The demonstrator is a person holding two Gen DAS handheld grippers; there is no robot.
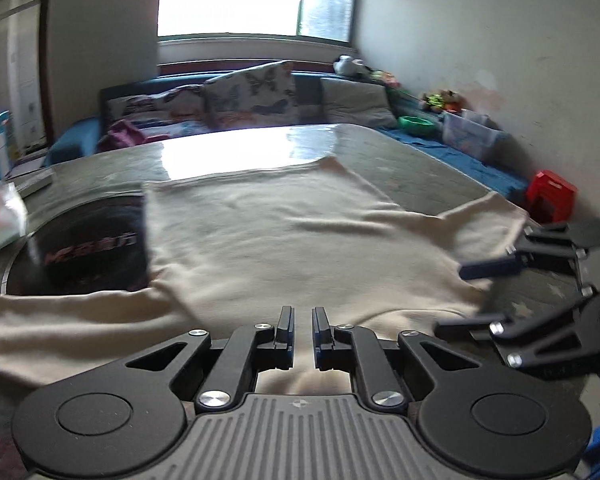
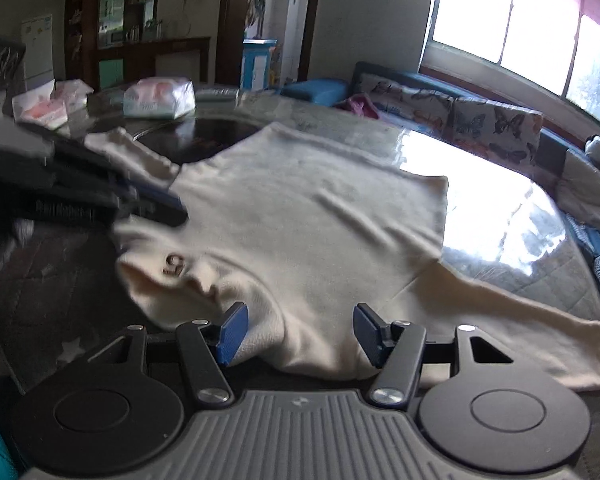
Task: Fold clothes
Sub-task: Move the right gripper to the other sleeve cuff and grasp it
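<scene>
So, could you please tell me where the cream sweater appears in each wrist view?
Left wrist: the cream sweater fills the middle, spread flat on the table.
Right wrist: the sweater lies centre frame, collar at lower left.
Shared landmark: the butterfly-print cushions under the window.

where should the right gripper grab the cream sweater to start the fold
Probably the shoulder edge of the cream sweater, just ahead of the right gripper. The edge lies flat beside the collar, so come in low from the near side and slide one of the open jaws under it.
</scene>
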